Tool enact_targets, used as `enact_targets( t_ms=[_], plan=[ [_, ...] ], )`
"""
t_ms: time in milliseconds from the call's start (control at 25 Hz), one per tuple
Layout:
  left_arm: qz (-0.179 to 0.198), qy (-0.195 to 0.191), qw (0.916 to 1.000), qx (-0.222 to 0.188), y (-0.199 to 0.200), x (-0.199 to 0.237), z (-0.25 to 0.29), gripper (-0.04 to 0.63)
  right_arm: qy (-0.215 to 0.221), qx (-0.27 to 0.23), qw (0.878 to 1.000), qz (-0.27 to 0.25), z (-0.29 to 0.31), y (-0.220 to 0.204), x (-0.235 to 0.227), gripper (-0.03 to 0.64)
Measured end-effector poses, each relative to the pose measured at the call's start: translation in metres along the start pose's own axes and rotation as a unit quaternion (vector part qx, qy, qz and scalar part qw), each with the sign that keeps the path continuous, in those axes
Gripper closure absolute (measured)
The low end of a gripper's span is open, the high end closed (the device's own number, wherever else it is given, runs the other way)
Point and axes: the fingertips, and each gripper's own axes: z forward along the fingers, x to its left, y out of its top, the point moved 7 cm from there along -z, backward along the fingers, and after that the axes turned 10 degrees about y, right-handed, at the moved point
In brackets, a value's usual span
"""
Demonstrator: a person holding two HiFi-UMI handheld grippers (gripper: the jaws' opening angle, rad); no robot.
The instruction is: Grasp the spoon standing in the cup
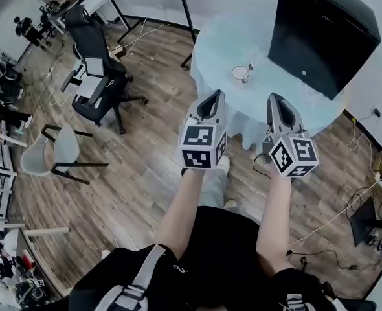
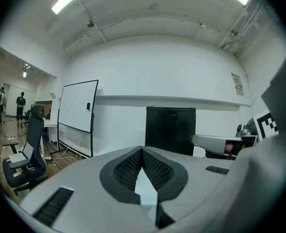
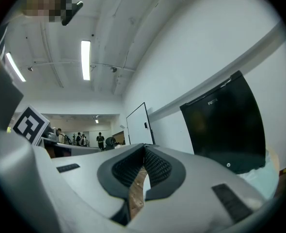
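Left gripper (image 1: 215, 96) and right gripper (image 1: 273, 99) both pinched empty, well short of cup (image 1: 240, 74); suggest opening right before straddling spoon (image 1: 248, 68) handle.

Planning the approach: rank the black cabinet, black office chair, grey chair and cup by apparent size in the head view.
1. black cabinet
2. black office chair
3. grey chair
4. cup, by far the smallest

They sit at different distances from the camera, so true sizes may differ.

The cup (image 1: 240, 74) stands on the table (image 1: 217, 44) — spoon (image 1: 248, 68) in it, chair (image 1: 97, 63) well left.
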Motion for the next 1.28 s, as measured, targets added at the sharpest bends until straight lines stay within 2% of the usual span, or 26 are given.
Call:
enact_targets(
  t_ms=[240,520,600,840,920,1120,1200,1280],
  plan=[
    [-0.017,-0.015,0.9996,0.015,-0.003,0.005,0.076,0.591,-0.01,0.025,1.0,0.001,0.051,-0.011,-0.047,0.612],
    [-0.021,-0.02,0.9989,0.036,-0.01,0.023,0.147,0.591,0.001,0.042,0.999,0.02,0.119,-0.031,-0.086,0.612],
    [-0.024,-0.022,0.9985,0.043,-0.014,0.029,0.164,0.591,-0.002,0.055,0.998,0.031,0.132,-0.042,-0.098,0.575],
    [-0.044,-0.038,0.9957,0.073,-0.03,0.045,0.208,0.591,-0.009,0.094,0.995,0.04,0.169,-0.064,-0.117,0.569],
    [-0.055,-0.046,0.9937,0.086,-0.035,0.047,0.221,0.591,-0.006,0.111,0.993,0.049,0.179,-0.07,-0.122,0.518],
    [-0.061,-0.073,0.9913,0.091,-0.043,0.043,0.246,0.59,-0.03,0.149,0.987,0.059,0.188,-0.095,-0.145,0.518],
    [-0.066,-0.075,0.9898,0.101,-0.052,0.047,0.254,0.591,-0.037,0.163,0.984,0.068,0.192,-0.107,-0.153,0.472],
    [-0.081,-0.073,0.9876,0.113,-0.06,0.052,0.263,0.59,-0.042,0.176,0.981,0.074,0.197,-0.121,-0.16,0.472]
  ],
)
